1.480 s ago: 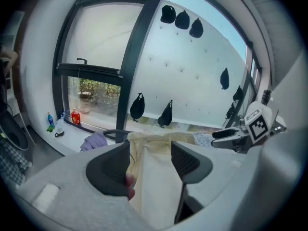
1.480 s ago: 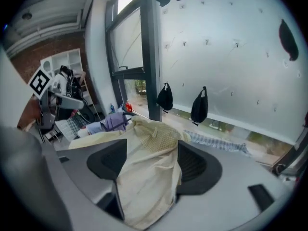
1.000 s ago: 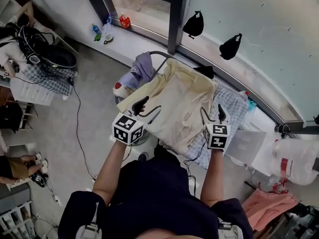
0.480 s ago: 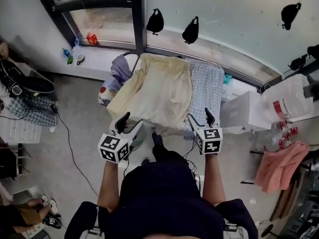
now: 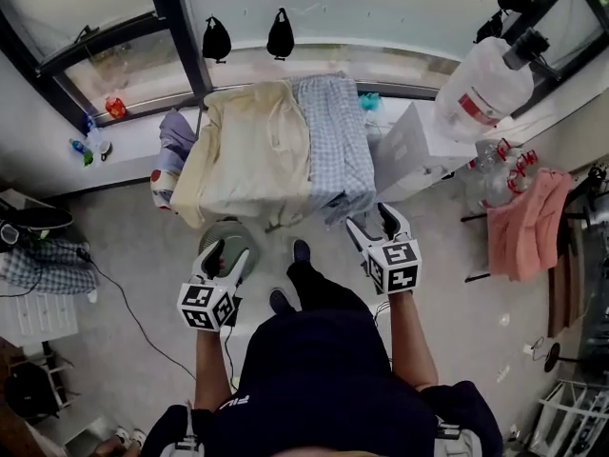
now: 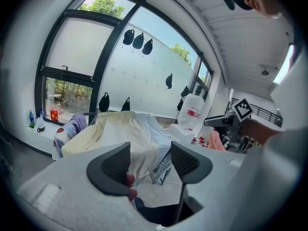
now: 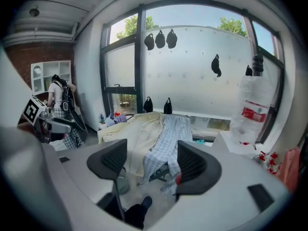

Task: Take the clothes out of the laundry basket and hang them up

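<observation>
A cream garment (image 5: 249,155) and a blue checked garment (image 5: 333,141) hang side by side over a drying rack under the window. A heap of purple clothes (image 5: 176,131) lies at the rack's left end. My left gripper (image 5: 226,255) is open and empty, below the cream garment's hem and clear of it. My right gripper (image 5: 373,225) is open and empty, just below the checked garment's lower corner. Through the left gripper (image 6: 150,160) I see the cream garment (image 6: 115,129). Past the right gripper (image 7: 151,160) hangs the checked garment (image 7: 168,134).
A round grey bucket (image 5: 224,236) stands on the floor under the cream garment. A big water bottle (image 5: 481,89) and a white box (image 5: 404,150) are to the right of the rack. A pink cloth (image 5: 528,222) hangs at far right. A cable (image 5: 124,303) crosses the floor at left.
Both grippers have drawn back from the cream garment's edge and now hang below the rack, apart from the clothes. The head view has swung, so the rack sits higher in the frame.
</observation>
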The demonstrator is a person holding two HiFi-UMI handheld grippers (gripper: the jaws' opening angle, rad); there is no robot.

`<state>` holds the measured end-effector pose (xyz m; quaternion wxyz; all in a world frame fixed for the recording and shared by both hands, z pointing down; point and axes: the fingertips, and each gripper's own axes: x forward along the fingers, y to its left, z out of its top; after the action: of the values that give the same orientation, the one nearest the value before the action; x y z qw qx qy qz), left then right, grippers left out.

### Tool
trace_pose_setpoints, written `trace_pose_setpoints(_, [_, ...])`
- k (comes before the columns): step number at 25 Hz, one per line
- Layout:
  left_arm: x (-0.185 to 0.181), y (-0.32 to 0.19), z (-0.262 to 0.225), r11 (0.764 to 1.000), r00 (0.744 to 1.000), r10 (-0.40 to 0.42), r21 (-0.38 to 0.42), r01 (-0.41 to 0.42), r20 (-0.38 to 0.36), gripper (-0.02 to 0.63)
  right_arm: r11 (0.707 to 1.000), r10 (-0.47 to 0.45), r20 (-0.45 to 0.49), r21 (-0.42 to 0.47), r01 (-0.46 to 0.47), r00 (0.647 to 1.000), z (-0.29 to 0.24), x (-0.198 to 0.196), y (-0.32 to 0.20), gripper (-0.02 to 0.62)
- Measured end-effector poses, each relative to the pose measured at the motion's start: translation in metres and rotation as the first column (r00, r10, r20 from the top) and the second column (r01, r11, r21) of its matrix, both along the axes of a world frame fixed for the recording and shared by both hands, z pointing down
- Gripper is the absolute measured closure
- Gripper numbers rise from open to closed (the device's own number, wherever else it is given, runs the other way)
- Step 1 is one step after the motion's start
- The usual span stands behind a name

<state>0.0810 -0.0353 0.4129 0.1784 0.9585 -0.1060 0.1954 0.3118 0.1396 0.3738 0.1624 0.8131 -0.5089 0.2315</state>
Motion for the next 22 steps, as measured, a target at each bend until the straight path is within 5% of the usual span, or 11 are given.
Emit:
trace_pose_setpoints(4, [-0.005,0.024,-0.012,0.999,1.0,0.012,0.036,-0.012,0.0,0.339,0.999,0.042,0.006,0.024,-0.042,0.999,-0.006,-0.003,0.035,0.268])
trace_pose_setpoints(7, [-0.008,0.024,-0.024,0.997,0.998,-0.052,0.058,0.053,-0.02,0.339,0.996,0.062,-0.006,0.061,-0.062,0.998,-0.008,0.001,0.043,0.268])
trace_pose_setpoints(15, [0.01,0.065,-0.04,0.987,0.99,-0.136,0.086,0.138,-0.033,0.339,0.993,-0.055,-0.005,0.109,0.055,0.999,-0.01,-0.002,0.062,0.268])
trace_pose_setpoints(22, [0.03,0.101,-0.044,0.982,0.985,-0.169,0.081,0.171,-0.033,0.341,0.99,-0.057,-0.007,0.128,0.058,0.998,-0.004,0.015,0.084,0.27])
